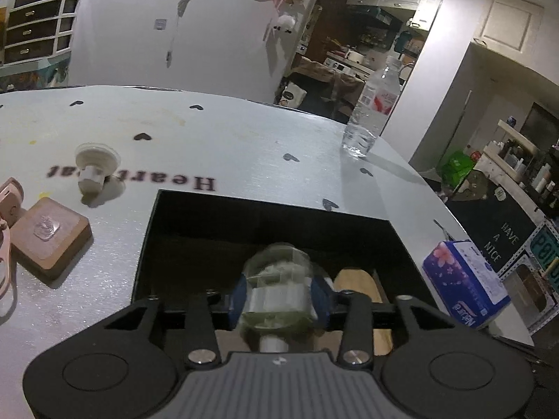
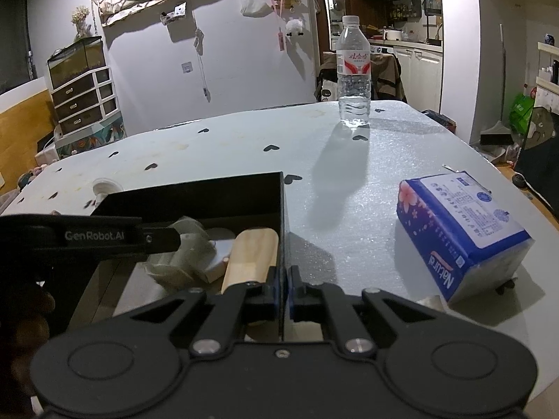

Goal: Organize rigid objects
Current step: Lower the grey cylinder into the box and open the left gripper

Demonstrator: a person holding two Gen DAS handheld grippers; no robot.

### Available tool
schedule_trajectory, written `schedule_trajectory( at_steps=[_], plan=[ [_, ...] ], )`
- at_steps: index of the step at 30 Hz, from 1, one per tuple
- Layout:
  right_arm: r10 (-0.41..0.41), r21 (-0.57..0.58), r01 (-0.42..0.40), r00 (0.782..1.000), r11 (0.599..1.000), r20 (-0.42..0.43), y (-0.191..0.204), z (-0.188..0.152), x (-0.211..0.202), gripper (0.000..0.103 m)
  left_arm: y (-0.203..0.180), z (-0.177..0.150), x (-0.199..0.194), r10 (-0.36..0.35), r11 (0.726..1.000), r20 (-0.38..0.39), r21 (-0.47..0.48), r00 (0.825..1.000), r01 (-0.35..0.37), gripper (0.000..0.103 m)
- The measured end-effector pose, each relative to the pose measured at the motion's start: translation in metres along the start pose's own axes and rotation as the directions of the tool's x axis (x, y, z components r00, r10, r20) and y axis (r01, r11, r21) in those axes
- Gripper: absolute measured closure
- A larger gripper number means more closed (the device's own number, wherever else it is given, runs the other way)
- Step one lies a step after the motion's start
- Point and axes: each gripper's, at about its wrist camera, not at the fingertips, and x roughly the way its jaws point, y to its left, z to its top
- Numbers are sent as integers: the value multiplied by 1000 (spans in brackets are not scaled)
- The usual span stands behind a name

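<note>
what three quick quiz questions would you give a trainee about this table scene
1. True or false: the water bottle lies on its side.
2. What do the jaws of the right gripper clamp? A) the tissue pack B) a wall of the black box C) the water bottle
3. Fill in: the wooden piece lies ___ the black box.

Key: 1 false, it stands upright; 2 B; 3 inside.
</note>
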Motion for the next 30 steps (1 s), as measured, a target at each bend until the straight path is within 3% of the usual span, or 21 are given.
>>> schedule_trajectory(
  at_steps=[10, 14, 16, 23, 30],
  plan=[
    [0, 0, 0, 1000, 1000, -3, 0, 1, 0, 98, -5, -2, -13, -39, 999, 12, 30, 999, 38, 44],
    [-2, -7, 2, 1000, 1000, -6, 0, 1, 1, 98, -8, -3, -23, -21, 998, 38, 53, 999, 19, 26],
    [-4, -11, 4, 1000, 1000, -8, 1, 2, 1, 98, -8, -3, -30, -26, 998, 52, 62, 998, 23, 25],
    [-6, -24, 5, 1000, 1000, -17, 2, 4, 2, 98, 0, -5, -52, -37, 995, 83, 96, 996, 29, 7],
    [-12, -43, 11, 1000, 999, -27, 4, 6, 2, 98, 16, -12, -74, -21, 993, 109, 121, 994, 8, 0]
  ],
)
